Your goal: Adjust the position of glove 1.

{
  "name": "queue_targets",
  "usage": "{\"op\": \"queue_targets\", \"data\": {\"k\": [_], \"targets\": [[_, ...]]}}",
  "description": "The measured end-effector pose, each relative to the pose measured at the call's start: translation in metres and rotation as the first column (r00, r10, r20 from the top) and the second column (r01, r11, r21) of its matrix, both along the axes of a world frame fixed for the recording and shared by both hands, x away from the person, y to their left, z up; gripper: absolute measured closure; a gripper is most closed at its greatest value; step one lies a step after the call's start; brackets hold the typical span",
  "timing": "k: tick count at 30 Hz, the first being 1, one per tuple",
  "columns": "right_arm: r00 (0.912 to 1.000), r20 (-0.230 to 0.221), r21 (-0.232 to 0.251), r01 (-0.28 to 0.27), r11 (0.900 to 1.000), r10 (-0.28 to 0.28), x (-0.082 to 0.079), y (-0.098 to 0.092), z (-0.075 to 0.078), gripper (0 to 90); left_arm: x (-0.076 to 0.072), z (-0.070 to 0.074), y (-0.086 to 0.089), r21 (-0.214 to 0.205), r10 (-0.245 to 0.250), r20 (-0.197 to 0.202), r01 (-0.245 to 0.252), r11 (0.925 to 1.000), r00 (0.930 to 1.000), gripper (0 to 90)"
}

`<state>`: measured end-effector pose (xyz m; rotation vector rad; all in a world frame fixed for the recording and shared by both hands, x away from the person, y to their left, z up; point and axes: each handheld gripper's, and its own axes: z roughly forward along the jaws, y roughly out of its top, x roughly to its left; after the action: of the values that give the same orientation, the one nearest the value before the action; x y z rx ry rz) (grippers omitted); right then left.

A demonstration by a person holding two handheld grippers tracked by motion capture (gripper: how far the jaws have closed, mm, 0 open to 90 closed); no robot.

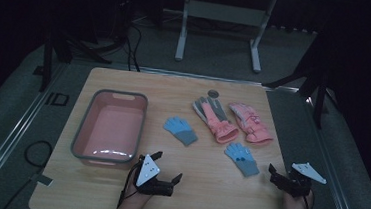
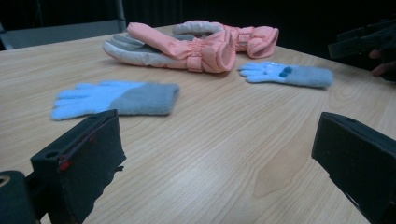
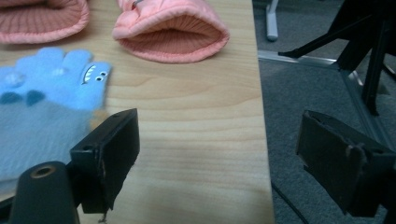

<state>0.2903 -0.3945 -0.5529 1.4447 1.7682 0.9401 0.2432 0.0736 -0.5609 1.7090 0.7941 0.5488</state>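
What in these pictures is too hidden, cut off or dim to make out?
- Right blue glove: the right gripper view's left edge crops it and a jaw covers its cuff.
- Pink ski gloves: the top edge leaves only the cuffs there.
- Round disc: too small and dim in the high view.
- Pink basin: glare blurs its floor.
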Motion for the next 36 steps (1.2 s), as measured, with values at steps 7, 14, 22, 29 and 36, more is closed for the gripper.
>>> {"op": "queue_targets", "data": {"k": [7,14,22,29,36], "targets": [[0.9959,-0.034,0.023,-0.084,0.9962,0.084,0.001,0.000,0.004,13.7,0.001,0.000,0.001,-0.009,-0.004,-0.007,0.004,0.9999,1.0000,2.2],[0.9942,-0.061,-0.029,-0.091,0.9954,0.089,0.002,0.004,0.015,13.6,0.000,0.000,0.001,-0.014,0.001,0.000,-0.001,0.9999,1.0000,2.2],[0.9860,-0.047,-0.055,-0.163,0.9852,0.160,0.005,0.024,0.042,13.2,-0.001,0.000,0.001,-0.008,-0.003,0.004,0.003,1.0000,1.0000,2.2],[0.9838,0.005,-0.078,-0.178,0.9809,0.179,0.014,0.042,0.069,12.0,-0.001,0.000,0.001,-0.007,-0.006,0.002,0.006,1.0000,1.0000,2.2],[0.9781,0.025,-0.109,-0.203,0.9731,0.207,0.018,0.057,0.088,12.3,-0.001,0.000,0.001,-0.010,-0.006,0.002,0.006,0.9999,1.0000,2.2]]}}
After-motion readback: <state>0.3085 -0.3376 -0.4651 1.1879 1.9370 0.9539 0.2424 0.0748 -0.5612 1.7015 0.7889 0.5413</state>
